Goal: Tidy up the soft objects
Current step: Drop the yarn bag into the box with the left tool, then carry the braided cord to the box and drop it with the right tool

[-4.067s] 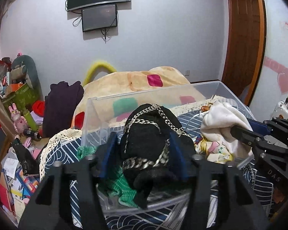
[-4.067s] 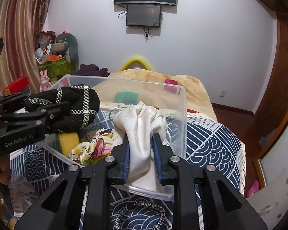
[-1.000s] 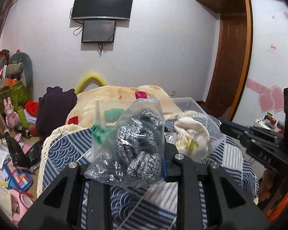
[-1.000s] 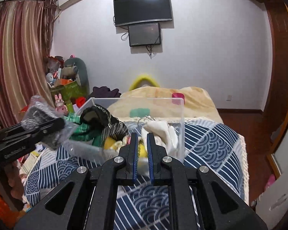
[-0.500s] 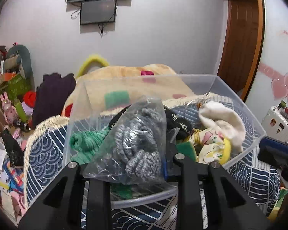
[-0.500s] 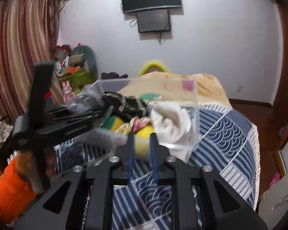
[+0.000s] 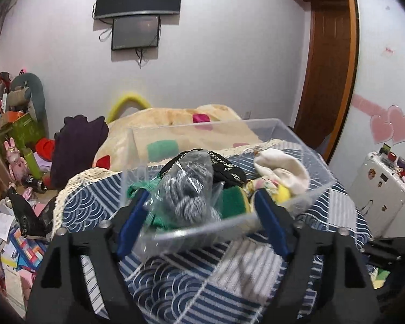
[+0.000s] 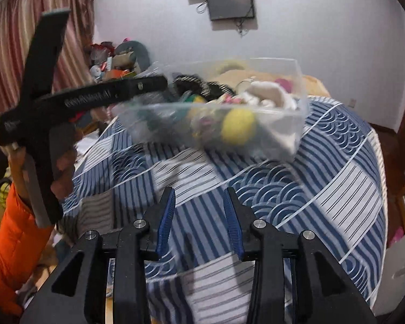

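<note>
A clear plastic bin (image 7: 313, 159) sits on the blue patterned bedspread (image 7: 175, 283). It holds a bagged grey knit item (image 7: 186, 189), a black chained bag (image 7: 226, 167), green cloth (image 7: 137, 189), a white cloth (image 7: 280, 167) and a yellow toy (image 7: 283, 191). My left gripper (image 7: 202, 216) is open at the bin's near wall, with the grey bag lying free between its fingers. My right gripper (image 8: 198, 213) is open and empty above the bedspread, short of the bin (image 8: 297, 124). The left gripper (image 8: 137, 86) shows at the bin's left end.
A beige blanket (image 7: 175, 118) lies behind the bin. Dark purple clothes (image 7: 75, 145) and cluttered toys and boxes (image 7: 13, 140) are at the left. A white suitcase (image 7: 383, 186) stands at the right, with a wooden door (image 7: 329, 62) behind.
My left gripper has opened and left the bagged grey knit item in the bin. My right gripper has opened from shut and drawn back and lower over the bedspread.
</note>
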A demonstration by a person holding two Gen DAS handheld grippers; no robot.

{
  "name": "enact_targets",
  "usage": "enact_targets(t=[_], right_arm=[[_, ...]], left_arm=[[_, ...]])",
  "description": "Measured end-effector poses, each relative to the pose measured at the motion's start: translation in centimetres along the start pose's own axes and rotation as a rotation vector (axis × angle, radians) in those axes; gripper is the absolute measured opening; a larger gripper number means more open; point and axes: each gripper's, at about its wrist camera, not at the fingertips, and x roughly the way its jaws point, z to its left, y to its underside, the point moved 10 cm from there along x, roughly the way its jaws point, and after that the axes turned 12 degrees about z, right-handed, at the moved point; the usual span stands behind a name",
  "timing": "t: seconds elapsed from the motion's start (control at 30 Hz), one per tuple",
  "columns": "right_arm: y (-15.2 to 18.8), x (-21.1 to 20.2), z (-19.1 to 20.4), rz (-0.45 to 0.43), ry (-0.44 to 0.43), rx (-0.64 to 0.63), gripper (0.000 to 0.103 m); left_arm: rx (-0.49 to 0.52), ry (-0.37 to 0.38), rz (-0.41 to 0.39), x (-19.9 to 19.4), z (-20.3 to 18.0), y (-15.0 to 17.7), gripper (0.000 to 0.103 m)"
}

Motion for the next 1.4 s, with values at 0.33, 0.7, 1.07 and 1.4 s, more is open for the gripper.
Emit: enact_targets(t=[0.33, 0.7, 1.07, 1.4], right_arm=[[3.8, 2.1, 5.9, 0.108, -0.074, -0.118, 0.034], [7.8, 4.6, 9.0, 0.224, -0.031, -0.267, 0.007], [2.3, 0.3, 4.9, 0.027, 0.131, -0.175, 0.006], [-10.0, -2.5, -3.3, -0.202, 0.280, 0.017, 0.007]], left_arm=[[-0.016, -0.082, -0.016, -6.3, 1.8, 6.0, 0.099], [-0.029, -0.113, 0.028, -7.8, 2.8, 11.0, 0.099], [-0.059, -0.100, -0.020, -8.2, 3.4, 9.1, 0.099], [-0.098, -0.127, -0.049, -7.4, 4.6, 7.1, 0.099]])
